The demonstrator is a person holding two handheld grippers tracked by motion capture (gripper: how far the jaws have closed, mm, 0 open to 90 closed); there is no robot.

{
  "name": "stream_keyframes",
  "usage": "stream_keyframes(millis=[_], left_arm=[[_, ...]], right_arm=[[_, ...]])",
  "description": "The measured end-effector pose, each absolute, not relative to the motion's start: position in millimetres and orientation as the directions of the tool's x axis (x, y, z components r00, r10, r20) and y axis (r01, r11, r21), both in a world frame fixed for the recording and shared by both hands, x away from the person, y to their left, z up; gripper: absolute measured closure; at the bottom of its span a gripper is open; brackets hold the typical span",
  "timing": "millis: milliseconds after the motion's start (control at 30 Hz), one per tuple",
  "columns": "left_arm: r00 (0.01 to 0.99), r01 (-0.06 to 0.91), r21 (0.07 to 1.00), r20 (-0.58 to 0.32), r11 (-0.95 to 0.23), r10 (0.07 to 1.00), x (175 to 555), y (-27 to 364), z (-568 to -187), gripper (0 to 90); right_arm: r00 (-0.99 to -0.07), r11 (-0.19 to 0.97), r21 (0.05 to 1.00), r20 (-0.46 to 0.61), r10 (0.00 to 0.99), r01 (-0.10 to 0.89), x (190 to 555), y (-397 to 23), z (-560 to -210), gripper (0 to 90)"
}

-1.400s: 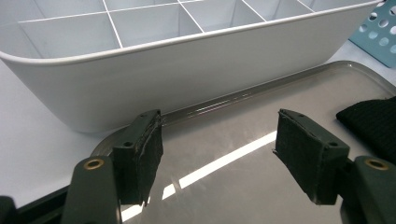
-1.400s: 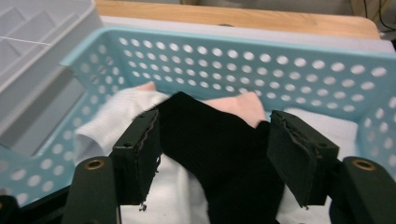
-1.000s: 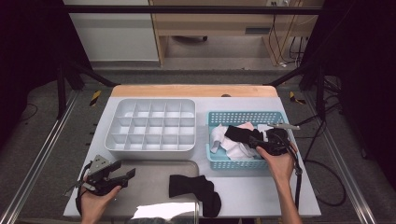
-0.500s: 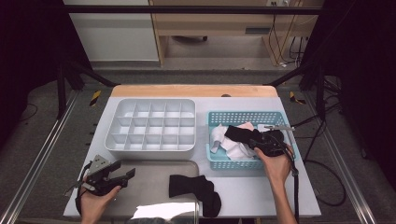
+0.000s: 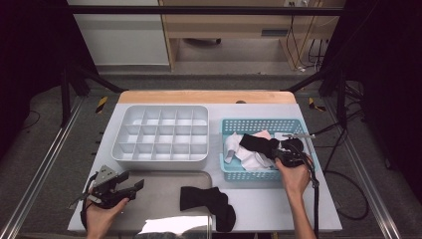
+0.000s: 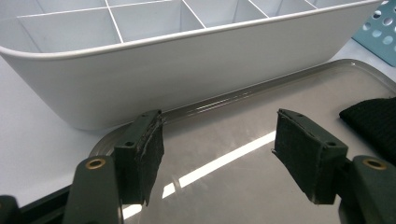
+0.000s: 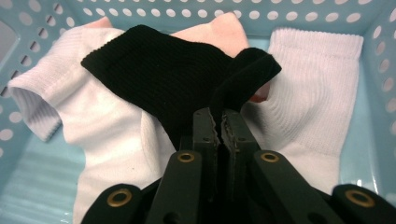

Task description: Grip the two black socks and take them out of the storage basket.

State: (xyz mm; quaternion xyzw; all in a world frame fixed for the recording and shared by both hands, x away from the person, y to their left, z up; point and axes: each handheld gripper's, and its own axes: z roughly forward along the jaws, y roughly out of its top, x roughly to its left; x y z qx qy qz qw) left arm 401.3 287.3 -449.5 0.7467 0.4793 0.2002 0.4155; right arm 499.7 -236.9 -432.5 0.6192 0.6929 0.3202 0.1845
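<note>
The black sock [image 7: 173, 88] in the blue basket [image 5: 229, 172] has just been pinched by the closing right gripper [image 7: 219, 122], one black sock [image 5: 209, 201] already waits on the tray [image 5: 159, 181], the left gripper [image 6: 217, 154] is open, and white socks [image 7: 308, 88] remain.

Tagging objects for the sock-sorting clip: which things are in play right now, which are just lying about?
In play:
- black sock, pinched in the right gripper, whose jaws have just been closing
- blue basket it lies in
- white socks under it

Lying about:
- left gripper, open above the grey tray
- second black sock
- white divider box
</note>
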Motion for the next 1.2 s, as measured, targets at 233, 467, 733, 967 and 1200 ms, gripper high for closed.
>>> stream_keyframes(millis=[233, 467, 733, 967, 1200], left_arm=[[0.462, 0.550, 0.812, -0.100, -0.196, 0.881, 401.0, 287.4, -449.3, 31.6], [0.463, 0.547, 0.815, -0.102, -0.193, 0.881, 400.6, 287.3, -449.0, 31.7], [0.464, 0.541, 0.821, -0.110, -0.183, 0.879, 399.8, 286.6, -448.1, 31.8], [0.468, 0.537, 0.823, -0.108, -0.186, 0.877, 399.0, 285.6, -447.5, 31.8], [0.471, 0.532, 0.827, -0.110, -0.182, 0.875, 397.7, 285.8, -446.2, 31.8]], right_arm=[[-0.186, 0.012, 0.704, 0.172, 0.967, 0.710, 493.7, -239.0, -423.4, 86.4], [-0.241, -0.003, 0.770, 0.204, 0.949, 0.638, 482.8, -239.3, -403.0, 86.6], [-0.326, 0.002, 0.841, 0.207, 0.922, 0.541, 470.1, -230.7, -376.7, 86.6], [-0.377, -0.002, 0.885, 0.201, 0.904, 0.467, 465.7, -224.9, -358.8, 86.6], [-0.412, 0.004, 0.907, 0.187, 0.892, 0.422, 460.3, -219.1, -340.1, 86.5]])
